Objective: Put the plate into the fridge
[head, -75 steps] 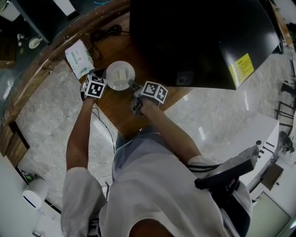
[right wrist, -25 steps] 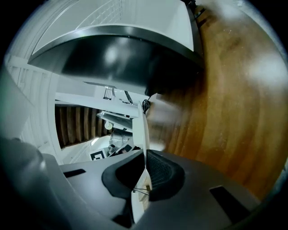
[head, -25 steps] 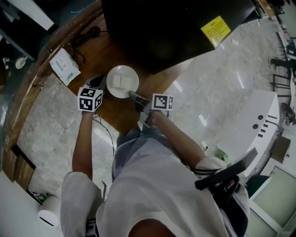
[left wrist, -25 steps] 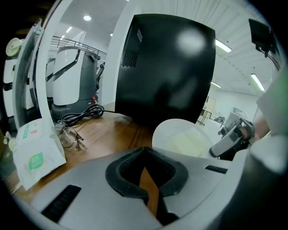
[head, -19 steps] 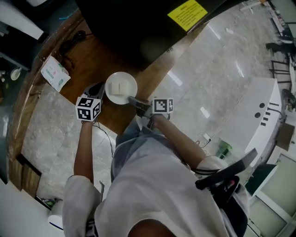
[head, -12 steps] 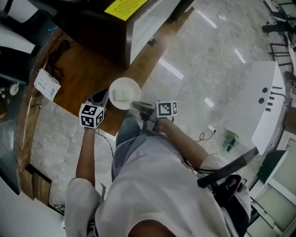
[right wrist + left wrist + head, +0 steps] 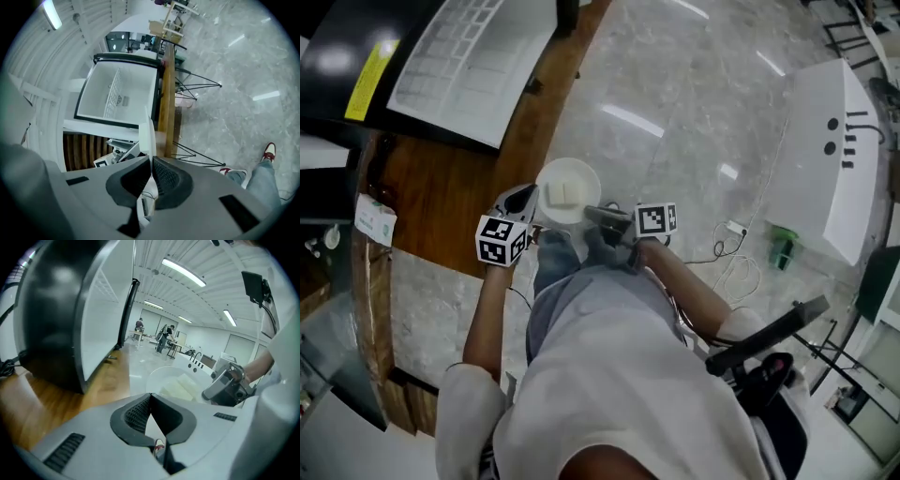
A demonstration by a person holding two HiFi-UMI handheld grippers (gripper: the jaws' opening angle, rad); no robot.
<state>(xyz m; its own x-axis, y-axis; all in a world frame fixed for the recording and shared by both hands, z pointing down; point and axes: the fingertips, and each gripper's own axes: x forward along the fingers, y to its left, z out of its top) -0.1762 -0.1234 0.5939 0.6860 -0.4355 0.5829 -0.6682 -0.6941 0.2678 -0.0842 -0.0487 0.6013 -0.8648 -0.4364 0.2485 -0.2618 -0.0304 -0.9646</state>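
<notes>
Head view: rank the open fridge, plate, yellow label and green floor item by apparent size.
1. open fridge
2. plate, though it is nearest the camera
3. yellow label
4. green floor item

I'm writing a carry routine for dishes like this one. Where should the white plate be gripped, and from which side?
Grip the plate by its thin rim, edge-on from opposite sides, as the left gripper and right gripper do now. It is shallow and carries pale food pieces in the middle, so a level two-sided pinch probably keeps it steady.

Glossy marble floor (image 7: 694, 94) beside a wooden counter (image 7: 441, 187), under strip lights (image 7: 183, 273).
</notes>
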